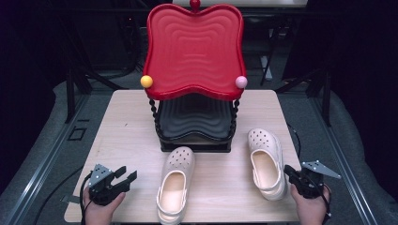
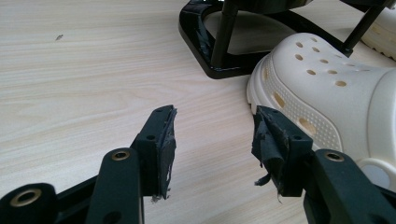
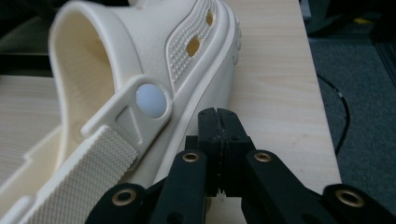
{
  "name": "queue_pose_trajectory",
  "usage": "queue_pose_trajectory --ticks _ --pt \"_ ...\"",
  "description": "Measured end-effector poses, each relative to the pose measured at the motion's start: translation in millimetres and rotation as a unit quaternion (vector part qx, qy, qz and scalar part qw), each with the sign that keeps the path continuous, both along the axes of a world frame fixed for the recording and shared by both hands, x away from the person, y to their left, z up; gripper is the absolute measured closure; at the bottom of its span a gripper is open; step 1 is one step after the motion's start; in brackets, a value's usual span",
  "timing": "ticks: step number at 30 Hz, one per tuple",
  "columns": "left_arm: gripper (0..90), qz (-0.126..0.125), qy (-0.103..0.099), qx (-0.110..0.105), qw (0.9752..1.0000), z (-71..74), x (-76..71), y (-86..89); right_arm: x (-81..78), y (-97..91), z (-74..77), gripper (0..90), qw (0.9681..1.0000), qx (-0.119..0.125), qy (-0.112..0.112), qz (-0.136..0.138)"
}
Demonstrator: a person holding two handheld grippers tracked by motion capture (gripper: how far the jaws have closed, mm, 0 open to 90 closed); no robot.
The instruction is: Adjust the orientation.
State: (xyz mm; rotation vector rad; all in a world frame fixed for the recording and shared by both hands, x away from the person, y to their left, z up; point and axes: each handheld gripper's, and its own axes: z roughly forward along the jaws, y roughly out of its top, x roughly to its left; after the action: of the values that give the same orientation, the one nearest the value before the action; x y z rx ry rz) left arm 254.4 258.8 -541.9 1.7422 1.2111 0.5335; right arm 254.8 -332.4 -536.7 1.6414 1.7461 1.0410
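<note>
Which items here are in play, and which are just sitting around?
In play: left clog, beside the open left gripper; right clog, beside the shut right gripper.
Sitting around: two-tier stand with red tray over black tray; table.

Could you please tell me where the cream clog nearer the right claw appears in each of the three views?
High view: the right-hand clog lies right of centre, just left of the right claw.
Left gripper view: only a sliver, probably this clog, at the top right edge.
Right gripper view: it takes up the left and centre.
Shared landmark: the wooden table.
</note>
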Motion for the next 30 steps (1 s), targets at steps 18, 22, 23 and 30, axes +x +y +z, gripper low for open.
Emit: queue_pose_trajectory --ticks 18,22,23,30 --pt "47.7 0.009 -0.003 -0.012 0.9999 0.7 -1.0 4.3 0.8 -5.1 19.7 58.6 0.9983 -0.051 -0.027 -0.011" --pt "47.7 0.012 -0.004 -0.017 0.9998 0.8 -1.4 5.6 7.5 -5.1 23.0 57.1 0.9997 -0.023 -0.005 0.006" --pt "47.7 0.013 -0.003 -0.019 0.9997 0.6 -1.2 6.2 9.1 -6.1 23.8 57.5 0.9998 -0.015 0.004 0.012" --pt "47.7 0.014 0.003 -0.02 0.9997 -0.5 -0.2 6.6 22.0 -1.4 27.7 49.3 0.9989 -0.008 0.037 0.03"
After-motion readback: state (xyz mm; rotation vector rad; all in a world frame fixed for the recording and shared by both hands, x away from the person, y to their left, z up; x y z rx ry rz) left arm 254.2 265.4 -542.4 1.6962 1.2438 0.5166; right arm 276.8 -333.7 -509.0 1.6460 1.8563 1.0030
